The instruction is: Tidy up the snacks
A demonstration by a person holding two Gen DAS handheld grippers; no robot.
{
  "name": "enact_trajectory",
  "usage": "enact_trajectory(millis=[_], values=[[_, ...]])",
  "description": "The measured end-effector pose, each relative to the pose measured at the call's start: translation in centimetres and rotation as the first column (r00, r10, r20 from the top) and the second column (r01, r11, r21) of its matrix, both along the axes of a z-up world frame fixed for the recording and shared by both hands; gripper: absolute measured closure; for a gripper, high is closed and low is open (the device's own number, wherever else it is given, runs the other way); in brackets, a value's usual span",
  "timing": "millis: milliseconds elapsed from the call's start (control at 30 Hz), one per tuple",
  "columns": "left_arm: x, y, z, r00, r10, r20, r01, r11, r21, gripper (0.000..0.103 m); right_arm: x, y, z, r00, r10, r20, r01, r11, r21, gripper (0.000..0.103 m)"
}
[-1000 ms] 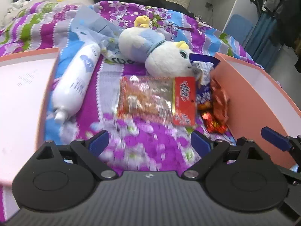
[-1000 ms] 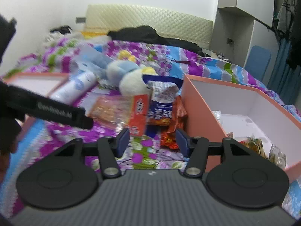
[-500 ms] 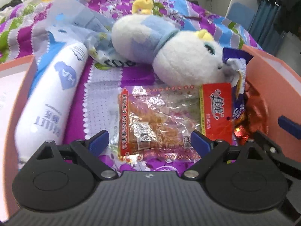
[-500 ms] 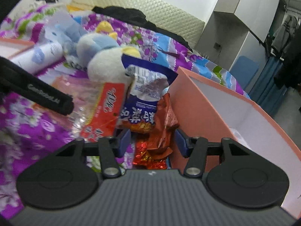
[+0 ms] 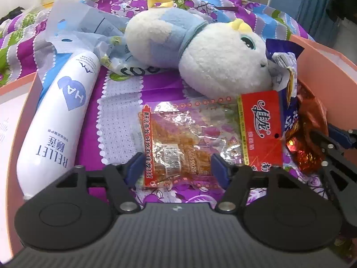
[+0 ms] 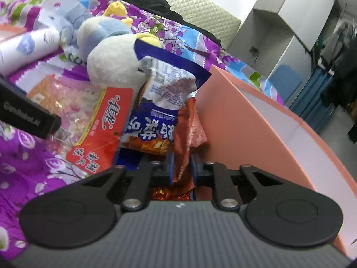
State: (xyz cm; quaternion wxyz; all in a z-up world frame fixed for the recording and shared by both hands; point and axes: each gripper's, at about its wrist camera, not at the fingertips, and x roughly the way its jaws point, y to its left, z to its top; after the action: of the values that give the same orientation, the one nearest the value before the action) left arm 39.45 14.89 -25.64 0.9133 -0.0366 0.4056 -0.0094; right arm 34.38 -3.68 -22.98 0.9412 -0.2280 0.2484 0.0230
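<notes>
On a purple floral bedspread, taking the white plush toy as landmark and reading left to right: far left of it, the edge of a pink box lid; next, a white spray bottle lying on its side, nozzle end nearest the camera; behind the bottle and touching the toy's back, a crumpled pale-blue plastic bag; directly in front of the toy, a clear snack packet with a red header lying flat; at the toy's nose, a purple-and-white snack bag standing tilted; just right of that, a red-brown foil snack packet lying against the outer wall of a pink open box, which stands to the right of the toy. Left claw: its jaws have just been closing and now flank the near end of the clear packet, the blue pads at its two sides; whether they already press on it cannot be told, so the claw reads as not yet clenched. Right claw: its jaws have just been closing and are clenched on the lower edge of the red-brown foil packet, which rises upright from between the pads, close beside the box wall. In the right wrist view a black finger of the left claw crosses the left margin, in front of the clear packet
</notes>
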Motion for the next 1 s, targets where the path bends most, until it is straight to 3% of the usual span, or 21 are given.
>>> enact_trajectory(millis=[267, 700, 1000], values=[[-2.3, 0.0, 1.6, 0.997, 0.067, -0.028, -0.069, 0.994, -0.081, 0.065, -2.7, -1.1, 1.9, 0.999, 0.048, -0.008, -0.047, 0.997, 0.058, 0.093], [-14.3, -0.9, 5.6, 0.974, 0.218, -0.066, -0.226, 0.962, -0.155, 0.067, -10.5, -4.0, 4.2, 0.985, 0.153, -0.076, -0.142, 0.981, 0.134, 0.094], [-22.8, -2.5, 6.2, 0.949, 0.295, -0.113, -0.309, 0.941, -0.136, 0.066, -16.6, -6.5, 5.6, 0.969, 0.237, -0.077, -0.227, 0.967, 0.114, 0.094]])
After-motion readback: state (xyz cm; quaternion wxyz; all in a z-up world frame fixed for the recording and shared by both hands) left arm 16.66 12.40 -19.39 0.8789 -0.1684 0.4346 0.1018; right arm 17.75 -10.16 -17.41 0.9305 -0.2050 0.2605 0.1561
